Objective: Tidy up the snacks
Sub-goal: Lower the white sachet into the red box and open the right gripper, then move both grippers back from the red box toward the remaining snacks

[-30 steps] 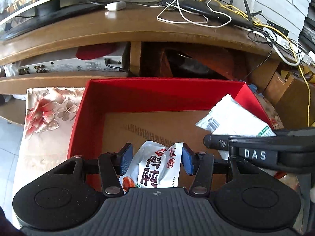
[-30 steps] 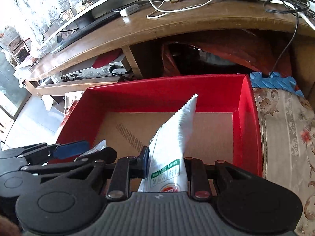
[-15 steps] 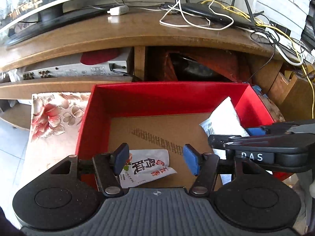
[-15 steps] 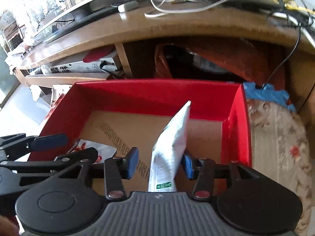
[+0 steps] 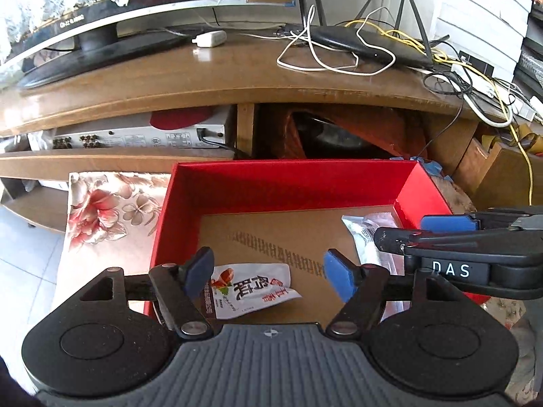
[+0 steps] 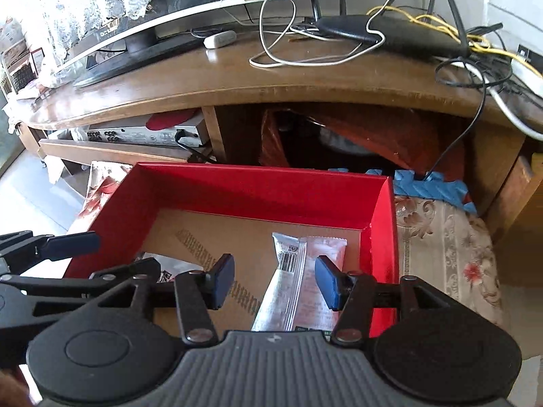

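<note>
A red box (image 5: 288, 186) with a brown cardboard floor holds two snack packets. A white packet with red print (image 5: 247, 293) lies flat at the near left of the box, below my left gripper (image 5: 268, 273), which is open and empty above it. A silver-white packet (image 6: 298, 281) lies flat at the right side of the box, under my right gripper (image 6: 275, 281), which is open and empty. The red box (image 6: 258, 190) shows in both views. The right gripper (image 5: 448, 234) also shows at the right of the left wrist view.
The box sits on a floral cloth (image 5: 105, 210) in front of a wooden TV stand (image 5: 220, 78). A TV base, a router (image 5: 366, 44) and loose cables lie on the stand. A silver player (image 5: 142, 135) is on the shelf below.
Both grippers opened and let their packets drop flat into the red box. Both grippers then lifted and pulled back from the box.
</note>
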A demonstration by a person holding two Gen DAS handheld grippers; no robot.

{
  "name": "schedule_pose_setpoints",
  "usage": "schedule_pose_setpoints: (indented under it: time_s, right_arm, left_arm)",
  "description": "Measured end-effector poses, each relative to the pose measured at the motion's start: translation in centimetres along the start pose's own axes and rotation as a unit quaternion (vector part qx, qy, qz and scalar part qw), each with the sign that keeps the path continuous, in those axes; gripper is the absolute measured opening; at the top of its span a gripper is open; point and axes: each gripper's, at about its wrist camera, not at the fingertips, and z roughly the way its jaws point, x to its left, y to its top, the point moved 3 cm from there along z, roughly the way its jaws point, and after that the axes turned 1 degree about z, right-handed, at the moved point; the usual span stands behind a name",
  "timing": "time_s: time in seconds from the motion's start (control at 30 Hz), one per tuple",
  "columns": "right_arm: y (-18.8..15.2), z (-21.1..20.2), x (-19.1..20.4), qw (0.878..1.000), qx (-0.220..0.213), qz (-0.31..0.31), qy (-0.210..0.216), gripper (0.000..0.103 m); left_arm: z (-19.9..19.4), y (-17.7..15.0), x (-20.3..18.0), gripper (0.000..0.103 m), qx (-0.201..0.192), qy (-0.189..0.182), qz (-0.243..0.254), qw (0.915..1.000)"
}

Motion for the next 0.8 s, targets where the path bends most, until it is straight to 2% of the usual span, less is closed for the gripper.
schedule_pose_setpoints:
  time_s: [0.4,0.8]
  right_arm:
    - [-1.7,-3.1,0.7,1.0,0.0,0.003,-0.006,0.052]
    - [-5.3,-5.6,2.6,1.0,0.025,-0.009,-0.001,0.052]
  left_arm:
    - [-2.5,-1.2,-0.5,0.077,-0.004,-0.004,0.004,1.0]
    - [-5.5,-4.7,-0.1,0.077,0.011,-0.009,0.014,0.9998]
